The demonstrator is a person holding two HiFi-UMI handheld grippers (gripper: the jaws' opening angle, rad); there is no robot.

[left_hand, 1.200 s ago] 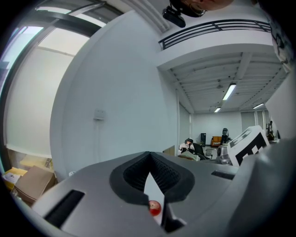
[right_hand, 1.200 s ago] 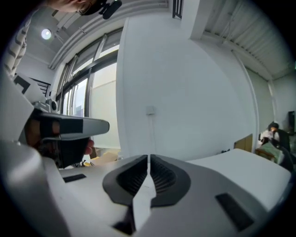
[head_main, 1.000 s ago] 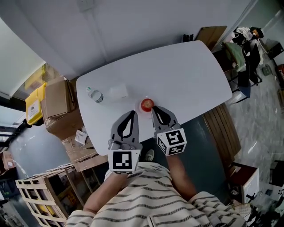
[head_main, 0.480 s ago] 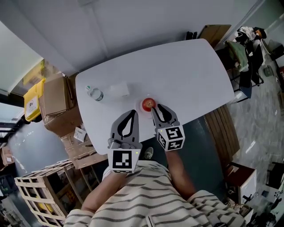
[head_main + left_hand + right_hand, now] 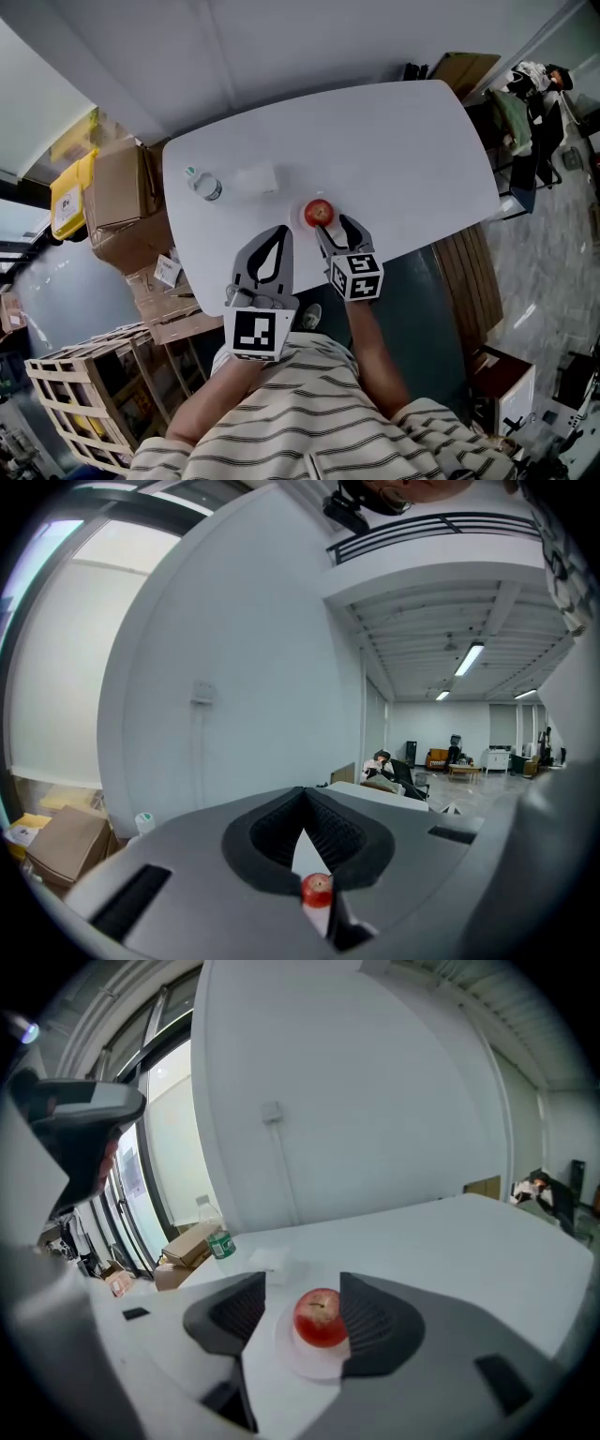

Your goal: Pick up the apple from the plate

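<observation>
A red apple [image 5: 319,212] sits on a small white plate [image 5: 306,219] near the front edge of the white table [image 5: 403,150]. My right gripper [image 5: 334,228] is just behind it, and its jaws are opening. In the right gripper view the apple [image 5: 321,1316] stands on the plate [image 5: 314,1361] between the two dark pads [image 5: 375,1321], with a gap on the left side. My left gripper [image 5: 282,231] hovers to the left of the plate with its tips together and nothing held. In the left gripper view [image 5: 303,791] the apple [image 5: 316,890] shows small through the jaw loop.
A plastic water bottle [image 5: 202,185] and a white block [image 5: 255,178] stand on the table's left part. Cardboard boxes [image 5: 122,202] and a wooden crate [image 5: 84,403] are on the floor at the left. Chairs and clutter [image 5: 520,112] stand at the right.
My right gripper has sunk toward the table and its jaws have spread from shut to either side of the apple. The left gripper has stayed put.
</observation>
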